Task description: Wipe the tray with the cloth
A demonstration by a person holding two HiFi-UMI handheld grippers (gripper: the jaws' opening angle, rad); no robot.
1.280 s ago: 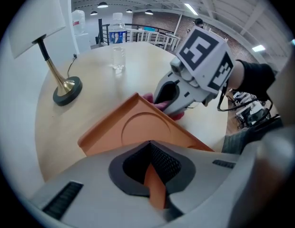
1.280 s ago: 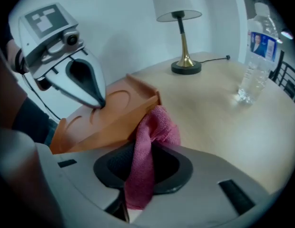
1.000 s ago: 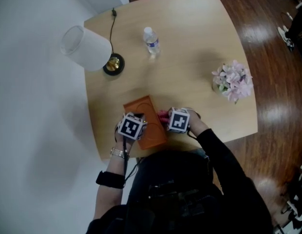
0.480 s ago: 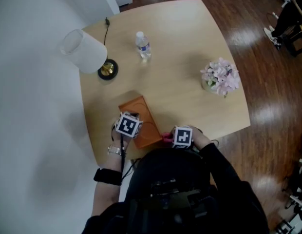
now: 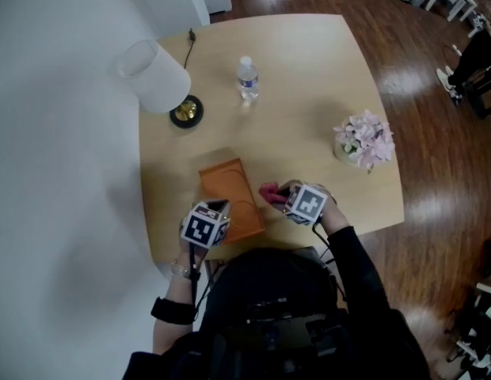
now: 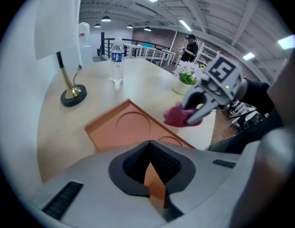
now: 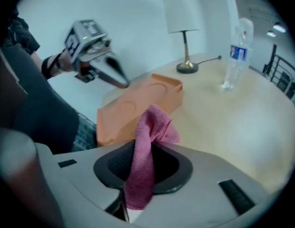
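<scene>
Head view: the orange tray (image 5: 227, 196) is lying on the bench (image 5: 309, 85) close to the person, the left gripper (image 5: 217, 209) is sitting at its near end and the right gripper (image 5: 279, 192) is hovering just beside its right edge with the pink cloth (image 5: 268, 193) bunching at its tip, not on the tray yet; a lamp (image 5: 156, 77), a water bottle (image 5: 246, 77) and a pot of flowers (image 5: 363, 141) are standing well apart from it. Left gripper view: the jaws are pinching together on the tray's near rim, an orange sliver is showing between them, so this gripper is anchoring the tray; the tray is showing two shallow round recesses and nothing is lying in either. Right gripper view: the jaws are clamping the cloth partway closed, a fold is sticking up past the tips and a tail is hanging back toward the camera; the tray is sitting just ahead and to the left. Judging the step as bringing the cloth onto the tray: it is asking for lowering the loose fold flat onto the tray floor, pressing lightly, sweeping along its length through both recesses while the left gripper is holding the rim down so it is not sliding. The bottle is looking clear, its fill level is too small to tell
</scene>
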